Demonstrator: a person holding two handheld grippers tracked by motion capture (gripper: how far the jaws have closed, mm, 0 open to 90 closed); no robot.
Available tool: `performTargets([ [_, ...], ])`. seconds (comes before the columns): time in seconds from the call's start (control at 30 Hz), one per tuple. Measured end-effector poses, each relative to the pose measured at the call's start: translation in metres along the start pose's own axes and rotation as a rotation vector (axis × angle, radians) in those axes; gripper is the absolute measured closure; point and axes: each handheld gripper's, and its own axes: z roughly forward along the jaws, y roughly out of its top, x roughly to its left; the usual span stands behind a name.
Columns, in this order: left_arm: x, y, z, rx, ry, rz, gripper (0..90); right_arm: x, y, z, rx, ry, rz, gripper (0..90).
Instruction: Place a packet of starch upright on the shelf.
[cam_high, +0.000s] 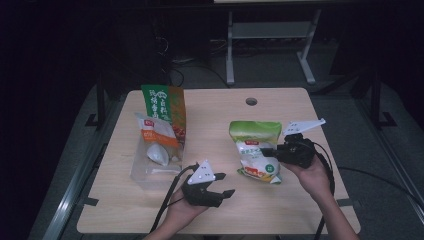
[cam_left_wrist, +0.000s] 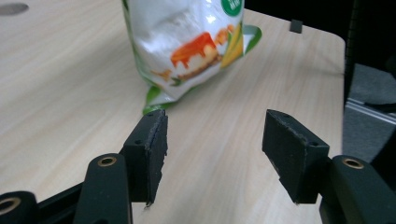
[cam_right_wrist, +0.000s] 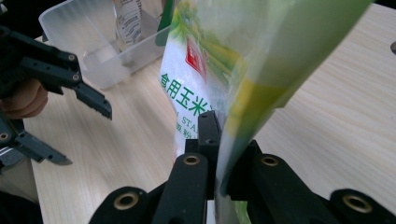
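right gripper (cam_high: 270, 151) has its fingers clamped on the edge of the green-and-white starch bag (cam_high: 256, 150), standing right of centre on the table (cam_high: 280, 105); left gripper (cam_high: 220, 186) hangs spread wide, empty, just beside its cake-printed bottom corner.

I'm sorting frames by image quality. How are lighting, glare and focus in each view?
High view: dim, the surroundings nearly black, only the table lit. Left gripper view: bright and even, the left claw sharp, slight glare on the starch bag. Right gripper view: the bag pinched in the right claw is so close that its green edge blurs; printed text stays readable.
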Motion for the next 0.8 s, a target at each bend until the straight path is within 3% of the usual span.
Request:
performTargets([
  [0.23,0.001,-0.006,-0.008,0.004,0.018,0.029,38.9,0.005,0.012,0.005,-0.015,0.019,-0.003,87.0],
  [0.3,-0.001,-0.008,-0.009,-0.003,0.022,0.01,38.5,0.006,0.015,0.007,-0.018,0.026,-0.004,87.0],
  [0.6,-0.004,-0.013,-0.015,-0.005,0.034,0.03,37.5,0.011,0.032,0.011,-0.026,0.041,-0.025,87.1],
  [0.67,-0.005,-0.014,-0.016,-0.009,0.033,0.014,37.3,0.013,0.036,0.011,-0.026,0.048,-0.029,87.0],
  [0.8,-0.007,-0.015,-0.018,-0.004,0.032,0.02,37.0,0.016,0.045,0.013,-0.035,0.059,-0.04,87.1],
])
